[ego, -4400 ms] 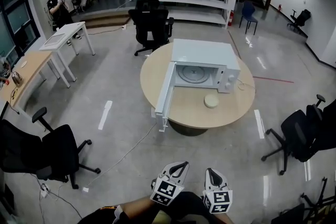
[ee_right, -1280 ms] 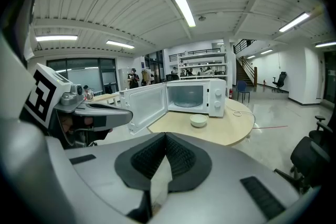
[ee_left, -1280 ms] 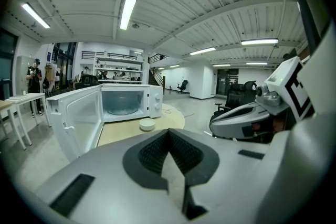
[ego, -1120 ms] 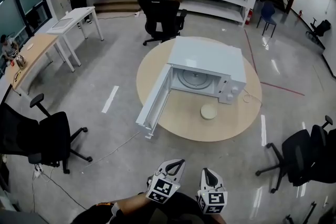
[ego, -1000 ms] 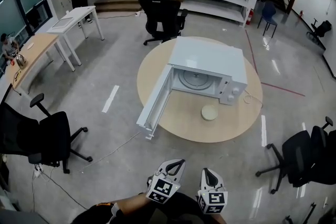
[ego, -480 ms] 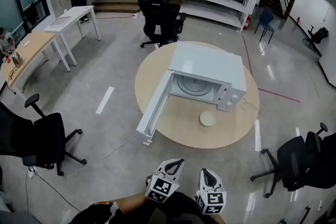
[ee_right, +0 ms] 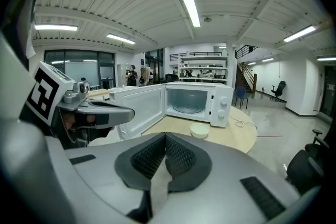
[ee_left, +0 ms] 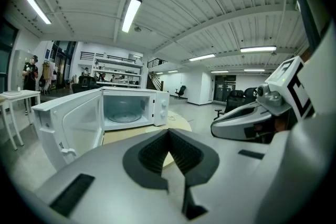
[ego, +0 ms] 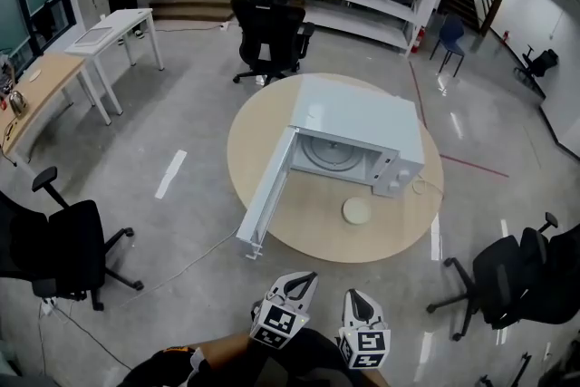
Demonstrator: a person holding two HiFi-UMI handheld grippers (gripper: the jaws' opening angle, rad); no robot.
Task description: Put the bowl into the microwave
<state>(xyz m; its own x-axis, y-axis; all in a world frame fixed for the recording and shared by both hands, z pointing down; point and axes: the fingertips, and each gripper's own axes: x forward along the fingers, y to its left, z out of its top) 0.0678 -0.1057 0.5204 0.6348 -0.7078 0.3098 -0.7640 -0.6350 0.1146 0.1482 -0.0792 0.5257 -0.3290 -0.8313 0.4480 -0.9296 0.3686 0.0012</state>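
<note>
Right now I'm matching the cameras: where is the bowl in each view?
Head view: bowl centre-right, in front of the microwave.
Left gripper view: not clearly seen.
Right gripper view: bowl centre-right, just above the jaws.
Shared landmark: the open microwave.

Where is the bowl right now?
In the head view, the bowl sits on the round table, just in front of the right end of the microwave, to the right of its open door.
</note>
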